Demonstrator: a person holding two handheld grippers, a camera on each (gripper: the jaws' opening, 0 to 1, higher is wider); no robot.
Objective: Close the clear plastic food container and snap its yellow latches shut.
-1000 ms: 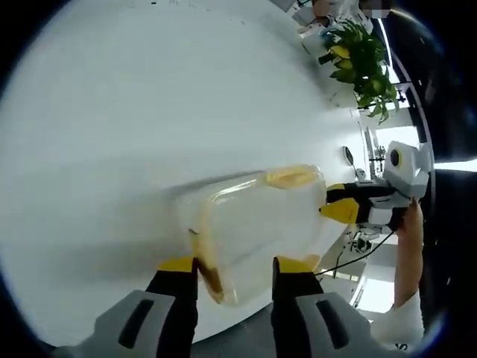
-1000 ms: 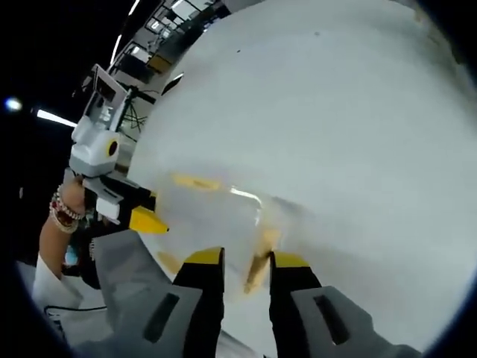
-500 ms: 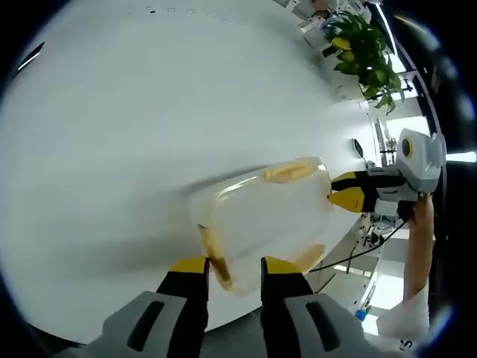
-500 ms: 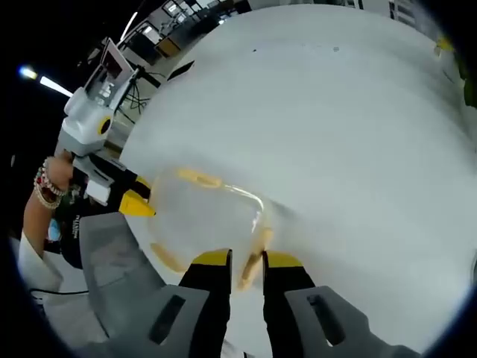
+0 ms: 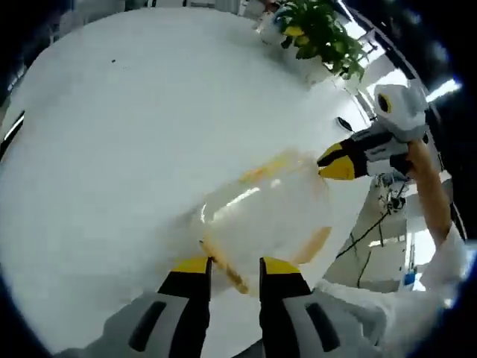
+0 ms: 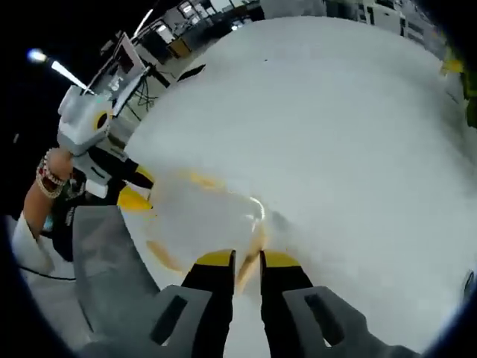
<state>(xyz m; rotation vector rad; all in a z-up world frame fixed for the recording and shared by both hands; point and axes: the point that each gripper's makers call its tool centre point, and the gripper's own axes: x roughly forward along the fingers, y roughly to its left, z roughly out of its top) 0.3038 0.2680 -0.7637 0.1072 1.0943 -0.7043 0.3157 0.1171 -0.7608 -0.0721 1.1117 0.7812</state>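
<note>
Right gripper (image 6: 247,259) jaws narrowed, clamping latch (image 6: 253,250) | left gripper (image 5: 233,265) grasping container (image 5: 262,216) rim | table (image 5: 112,149) white

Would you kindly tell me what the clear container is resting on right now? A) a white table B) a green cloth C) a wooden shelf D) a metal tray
A: the clear container sits on the white table, with both hand-held grippers at its yellow latches.

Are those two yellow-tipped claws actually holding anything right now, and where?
Yes: both hold the clear container. The left gripper clamps the yellow latch on its near end; the right gripper pinches the yellow latch on the opposite end.
</note>
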